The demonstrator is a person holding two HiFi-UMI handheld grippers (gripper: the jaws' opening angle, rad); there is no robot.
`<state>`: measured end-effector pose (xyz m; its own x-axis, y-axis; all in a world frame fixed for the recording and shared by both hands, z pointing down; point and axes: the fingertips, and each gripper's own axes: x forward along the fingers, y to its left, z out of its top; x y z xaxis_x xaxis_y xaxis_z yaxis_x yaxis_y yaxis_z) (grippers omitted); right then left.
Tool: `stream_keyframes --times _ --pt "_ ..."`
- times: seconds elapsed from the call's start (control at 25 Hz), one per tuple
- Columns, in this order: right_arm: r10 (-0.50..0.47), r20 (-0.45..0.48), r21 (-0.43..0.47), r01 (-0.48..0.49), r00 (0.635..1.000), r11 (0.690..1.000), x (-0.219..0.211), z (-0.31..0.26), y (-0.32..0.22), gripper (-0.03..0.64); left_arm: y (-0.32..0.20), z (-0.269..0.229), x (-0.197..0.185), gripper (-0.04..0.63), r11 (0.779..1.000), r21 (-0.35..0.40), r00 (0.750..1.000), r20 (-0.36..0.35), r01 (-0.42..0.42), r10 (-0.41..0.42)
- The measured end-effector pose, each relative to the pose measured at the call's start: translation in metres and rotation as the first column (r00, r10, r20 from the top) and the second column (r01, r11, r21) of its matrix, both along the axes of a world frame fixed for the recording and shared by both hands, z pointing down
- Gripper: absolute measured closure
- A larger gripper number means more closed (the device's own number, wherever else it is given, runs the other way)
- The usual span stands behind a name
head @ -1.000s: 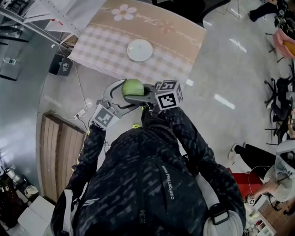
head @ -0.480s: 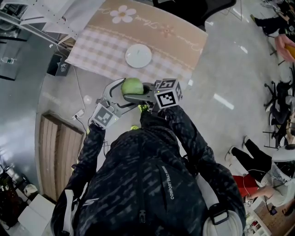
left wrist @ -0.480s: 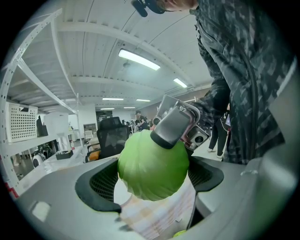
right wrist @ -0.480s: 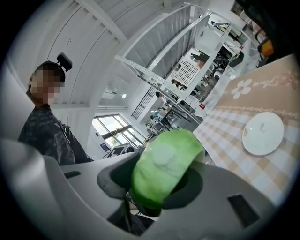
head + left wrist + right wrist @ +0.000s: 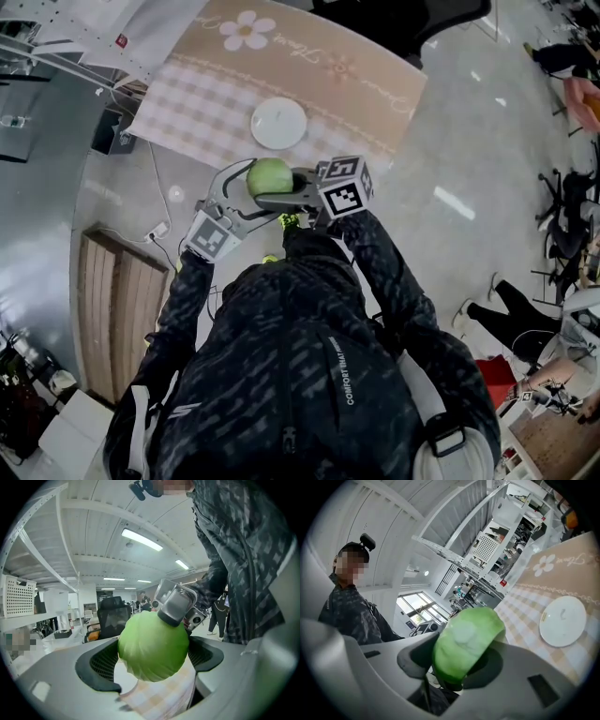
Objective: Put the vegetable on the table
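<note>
Green cabbage [image 5: 270, 176] held in midair, just short of the counter [image 5: 366, 84]. Gripped from both sides: left claw [image 5: 154, 660] part-open, pads pressed on it; right claw [image 5: 457, 663] same, roughly half open, clamped on it. White plate [image 5: 278, 124] on the counter's checked cloth, apart from cabbage.
</note>
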<state>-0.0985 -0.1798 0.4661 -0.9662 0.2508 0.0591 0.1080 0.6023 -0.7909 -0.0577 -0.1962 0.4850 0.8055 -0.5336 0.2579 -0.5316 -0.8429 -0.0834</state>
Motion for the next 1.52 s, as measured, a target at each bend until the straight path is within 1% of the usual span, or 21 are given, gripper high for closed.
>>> stream_keyframes --times 0.24,0.36,0.4,0.44,0.48,0.6,0.76,1.0,1.2,1.32,1.44,1.52 --pt "-0.022 -0.020 -0.004 0.022 1.000 1.000 0.004 0.009 -0.025 0.462 -0.026 0.007 0.002 0.144 1.000 -0.001 1.000 -0.021 0.011 -0.011" --pt "-0.032 -0.035 -0.010 0.032 0.999 0.999 0.003 0.015 -0.037 0.462 -0.038 0.012 0.001 0.144 1.000 -0.005 1.000 -0.015 0.019 -0.019" --pt "-0.039 -0.044 -0.014 0.038 0.998 0.999 0.002 0.019 -0.040 0.447 -0.042 0.014 0.000 0.144 1.000 -0.004 1.000 -0.012 0.019 -0.020" --pt "-0.049 -0.054 -0.020 0.048 0.997 0.999 0.002 0.022 -0.043 0.359 -0.046 0.017 -0.001 0.144 1.000 -0.005 1.000 -0.013 0.021 -0.021" --pt "-0.062 -0.064 -0.024 0.060 0.996 0.998 0.002 0.025 -0.045 0.334 -0.049 0.018 -0.002 0.144 1.000 -0.009 1.000 -0.017 0.023 -0.023" --pt "-0.088 -0.090 -0.014 0.087 0.992 0.996 -0.001 0.036 -0.054 0.334 -0.060 0.025 -0.005 0.146 0.999 -0.021 0.999 -0.016 0.029 -0.029" --pt "-0.085 -0.123 0.010 0.087 0.989 0.996 -0.003 0.048 -0.065 0.334 -0.070 0.033 -0.008 0.146 0.999 -0.021 0.999 -0.016 0.037 -0.037" --pt "-0.030 -0.139 0.002 0.031 0.990 1.000 -0.001 0.065 -0.082 0.334 -0.081 0.050 -0.010 0.146 0.999 -0.026 0.999 -0.011 0.042 -0.042" --pt "0.012 -0.151 -0.025 -0.016 0.988 1.000 0.002 0.080 -0.094 0.337 -0.088 0.064 -0.011 0.146 0.997 -0.053 0.998 -0.031 0.048 -0.050" --pt "0.031 -0.150 -0.036 -0.037 0.988 0.999 0.006 0.088 -0.101 0.348 -0.093 0.070 -0.011 0.147 0.997 -0.066 0.999 -0.028 0.045 -0.047" --pt "0.058 -0.147 -0.042 -0.065 0.987 0.997 0.009 0.097 -0.110 0.368 -0.100 0.080 -0.010 0.147 0.995 -0.083 0.998 -0.040 0.055 -0.058" --pt "0.078 -0.166 -0.048 -0.087 0.983 0.995 0.010 0.107 -0.117 0.346 -0.107 0.089 -0.011 0.147 0.995 -0.085 0.998 -0.032 0.057 -0.060"
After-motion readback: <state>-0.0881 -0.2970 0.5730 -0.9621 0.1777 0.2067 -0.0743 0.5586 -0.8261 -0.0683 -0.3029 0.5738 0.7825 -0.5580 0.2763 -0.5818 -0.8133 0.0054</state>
